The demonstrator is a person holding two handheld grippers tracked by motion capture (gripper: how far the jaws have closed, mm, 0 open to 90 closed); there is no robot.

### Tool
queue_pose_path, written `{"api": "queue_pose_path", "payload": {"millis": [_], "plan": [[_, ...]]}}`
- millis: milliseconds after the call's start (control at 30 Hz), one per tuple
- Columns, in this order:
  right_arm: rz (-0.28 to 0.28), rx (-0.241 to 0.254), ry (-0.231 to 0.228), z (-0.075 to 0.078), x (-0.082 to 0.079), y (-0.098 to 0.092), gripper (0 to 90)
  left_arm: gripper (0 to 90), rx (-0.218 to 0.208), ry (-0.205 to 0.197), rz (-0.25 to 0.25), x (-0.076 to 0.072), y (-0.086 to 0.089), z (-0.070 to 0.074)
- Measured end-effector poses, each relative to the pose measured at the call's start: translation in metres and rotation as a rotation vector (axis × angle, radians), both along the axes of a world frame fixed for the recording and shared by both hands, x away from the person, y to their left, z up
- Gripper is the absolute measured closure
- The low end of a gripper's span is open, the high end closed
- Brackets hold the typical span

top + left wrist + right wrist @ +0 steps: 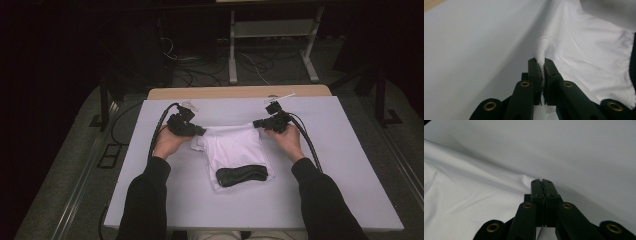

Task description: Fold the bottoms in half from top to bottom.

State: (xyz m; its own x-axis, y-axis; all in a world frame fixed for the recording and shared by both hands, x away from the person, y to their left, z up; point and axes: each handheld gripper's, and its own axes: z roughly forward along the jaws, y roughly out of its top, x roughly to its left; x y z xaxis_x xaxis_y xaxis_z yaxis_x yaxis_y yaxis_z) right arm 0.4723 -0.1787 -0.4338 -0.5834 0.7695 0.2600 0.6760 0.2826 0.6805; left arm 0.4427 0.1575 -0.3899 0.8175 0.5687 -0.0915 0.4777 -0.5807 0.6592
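Lying folded at the middle of the white table [150, 200], the white garment [232, 150] serves as the landmark for everything else. A dark band [242, 175], perhaps a collar or trim, runs across the garment's near end; what it is exactly cannot be made out from the high view.

At the garment's far-left corner sits the left gripper [201, 132], held in the person's left hand [167, 144]. In the left gripper view its jaws are pressed nearly together on a stitched hem of the garment [544, 47], a fold of cloth pinched between the pads; how much cloth runs on behind the jaws is hidden by the gripper's own black arms.

At the garment's far-right corner sits the right gripper [257, 123], held in the right hand [289, 140]. In the right gripper view the right gripper [542, 181] has its jaws closed tight, with the garment's edge [474, 195] meeting them from the left. Whether cloth is actually caught between the pads is hard to tell, since the seam between the jaws shows no fabric clearly.

Both hands cover the bodies of the grippers in the high view, and both sleeves are cut off at the bottom edge. Beyond the table the room is dark; only a pale stand [272, 45] and some floor cables are discernible.
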Motion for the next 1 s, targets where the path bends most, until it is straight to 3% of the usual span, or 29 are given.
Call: {"api": "queue_pose_path", "payload": {"millis": [300,567,800,1000], "plan": [[-0.048,0.012,-0.019,0.003,0.004,-0.010,87.5,84.6,-0.011,-0.028,0.024,0.022,-0.008,0.002],[-0.097,0.030,-0.029,0.004,0.008,-0.019,87.5,84.5,-0.064,-0.032,0.055,0.034,-0.012,0.001],[-0.094,0.028,-0.039,0.002,0.017,-0.019,87.5,84.4,-0.069,-0.032,0.079,0.039,-0.012,-0.004],[-0.109,0.033,-0.033,-0.003,0.020,-0.017,87.5,83.8,-0.043,-0.051,0.075,0.045,-0.015,-0.006]]}}
